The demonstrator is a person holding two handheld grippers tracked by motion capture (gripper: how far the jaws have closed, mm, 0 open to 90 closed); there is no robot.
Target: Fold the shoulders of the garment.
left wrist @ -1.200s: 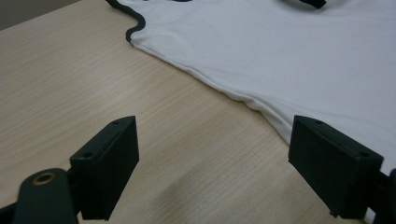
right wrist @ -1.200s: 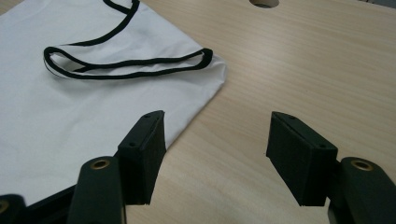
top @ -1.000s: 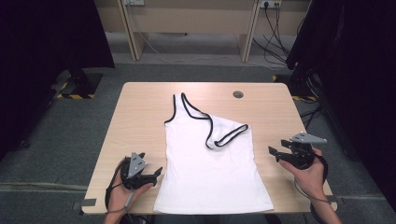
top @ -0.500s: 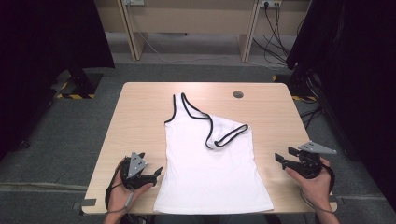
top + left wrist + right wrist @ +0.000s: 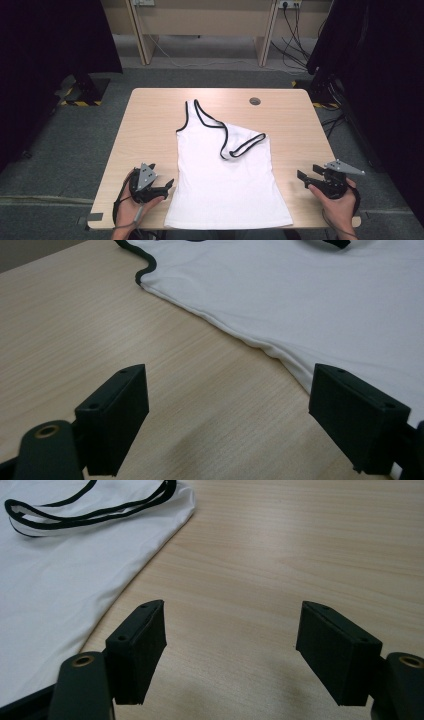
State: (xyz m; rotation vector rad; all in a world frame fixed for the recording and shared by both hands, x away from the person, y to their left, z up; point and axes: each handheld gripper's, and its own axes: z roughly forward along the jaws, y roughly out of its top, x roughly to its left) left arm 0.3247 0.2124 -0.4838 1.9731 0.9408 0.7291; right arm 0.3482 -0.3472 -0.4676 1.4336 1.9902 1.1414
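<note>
A white tank top [image 5: 225, 175] with black trim lies flat on the wooden table [image 5: 150, 125], with one strap [image 5: 242, 145] folded down across the chest. My left gripper [image 5: 167, 186] rests open by the top's lower left side, its tips just short of the cloth. In the left gripper view the top's side edge [image 5: 280, 347] runs toward the right jaw, and bare wood shows between the jaws. My right gripper [image 5: 306, 177] sits open on bare wood to the right of the top [image 5: 65, 580]. Its jaws have just been opening, with nothing between them.
A small round grey cap [image 5: 255, 101] is set into the table near its far edge. Dark curtains hang on both sides. Desk legs and cables [image 5: 295, 30] stand behind the table. A strip of tape [image 5: 95, 218] marks the near left corner.
My right gripper has moved toward the table's near edge and lower, and its jaws stand wider. The left gripper and the tank top have stayed put.
</note>
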